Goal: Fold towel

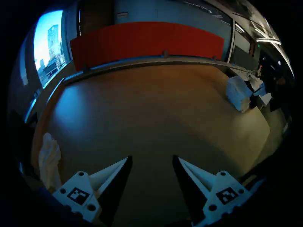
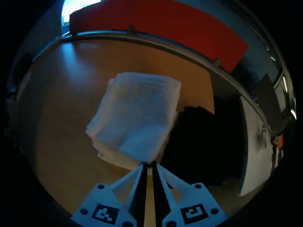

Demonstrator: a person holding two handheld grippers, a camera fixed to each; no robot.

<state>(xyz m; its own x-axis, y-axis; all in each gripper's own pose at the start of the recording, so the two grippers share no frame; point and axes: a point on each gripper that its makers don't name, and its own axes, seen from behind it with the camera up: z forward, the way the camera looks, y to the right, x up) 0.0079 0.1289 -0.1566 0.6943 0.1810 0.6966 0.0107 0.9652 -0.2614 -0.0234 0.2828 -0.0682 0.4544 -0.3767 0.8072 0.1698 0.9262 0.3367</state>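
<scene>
Your R gripper point(image 2: 148, 166) had its fingers narrow, tips pinched on the near edge of the folded towel point(image 2: 134, 117). That was prob. to steady or shift the bundle, which sat at a side edge of the table point(image 2: 57, 94), partly over the dark drop beyond. The gripper pointed fwd and slightly down at it. Your L gripper point(image 1: 151, 162) stood wide, holding nothing, level over the bare middle of the table. A crumpled cloth point(image 1: 49, 159) lay by the table's edge, low left in the left gripper view.
</scene>
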